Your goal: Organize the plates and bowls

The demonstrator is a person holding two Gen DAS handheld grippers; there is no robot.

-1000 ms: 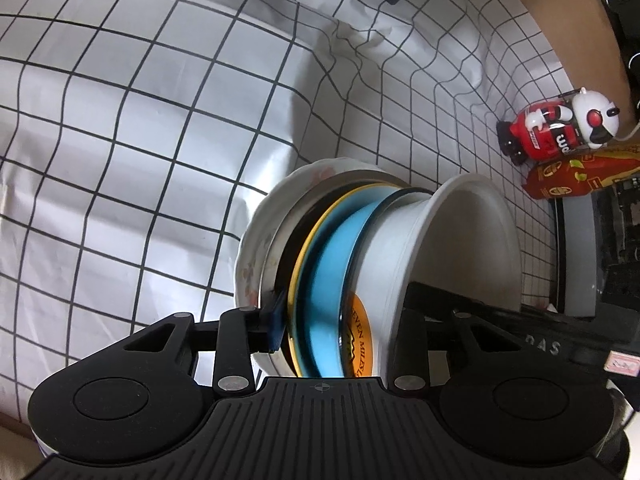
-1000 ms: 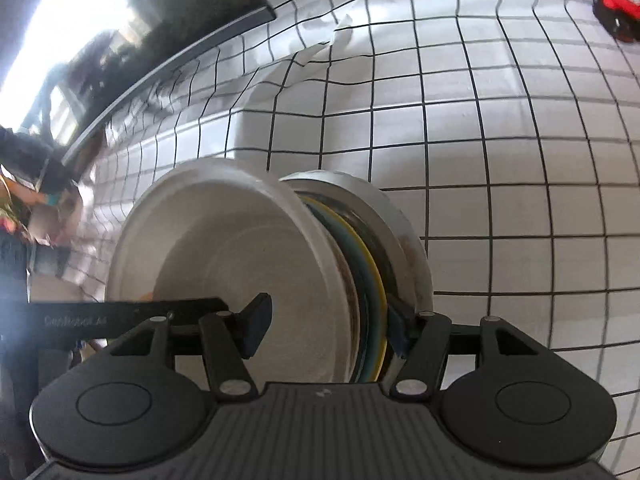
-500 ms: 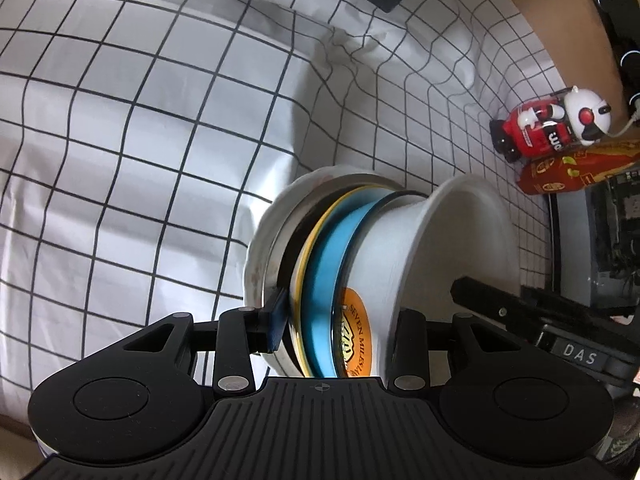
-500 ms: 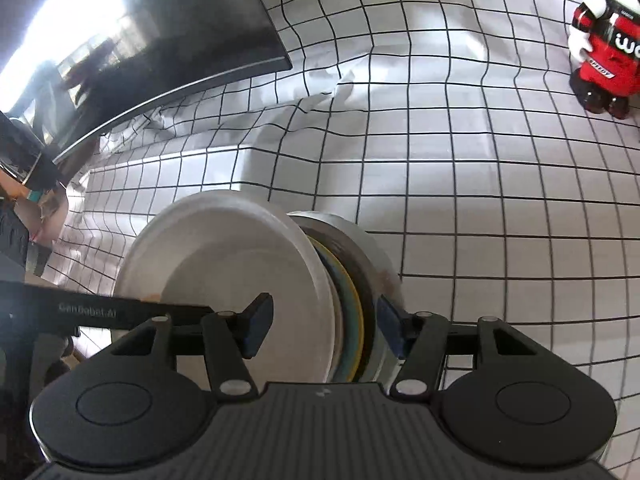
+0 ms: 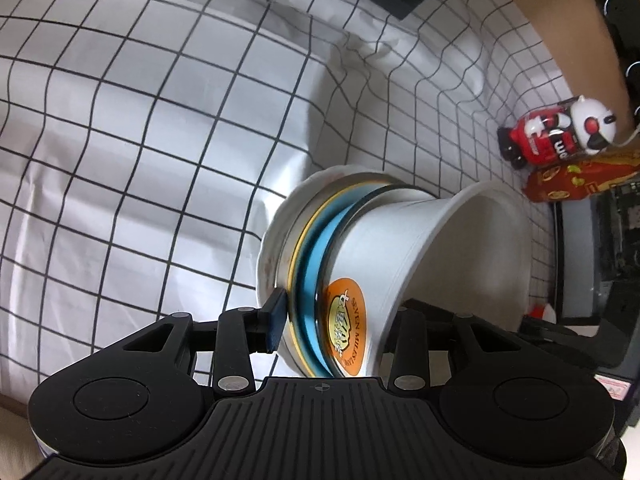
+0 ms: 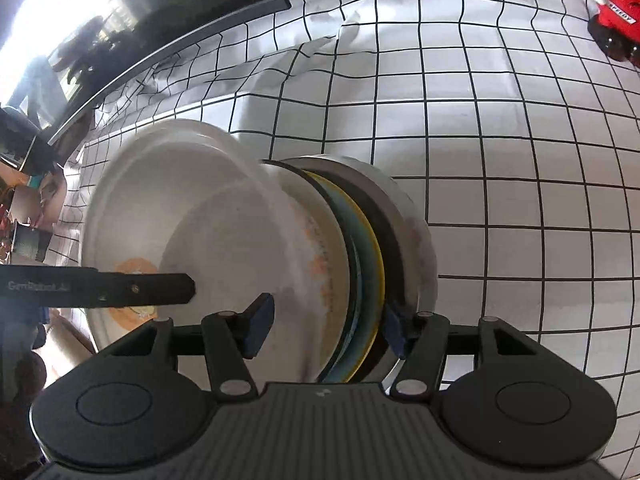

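Note:
A stack of dishes is held above the checked cloth between both grippers: a white floral plate [image 5: 276,240] at the bottom, a yellow-rimmed blue plate [image 5: 310,264], and a white bowl [image 5: 404,248] with an orange logo on top. My left gripper [image 5: 332,324] is shut on the stack, one finger under the plates and one inside the bowl. My right gripper [image 6: 328,320] is shut on the same stack [image 6: 360,248] from the opposite side, one finger in the bowl [image 6: 192,216]. The left gripper's finger [image 6: 120,290] shows inside the bowl in the right wrist view.
The table wears a white cloth with a black grid [image 5: 140,120]. A red and white toy figure [image 5: 556,136] and a red snack packet [image 5: 580,180] lie at the far right. A dark monitor [image 6: 180,12] stands at the table's back edge.
The stack has risen farther above the cloth, held by both grippers. More of the table shows beneath it.

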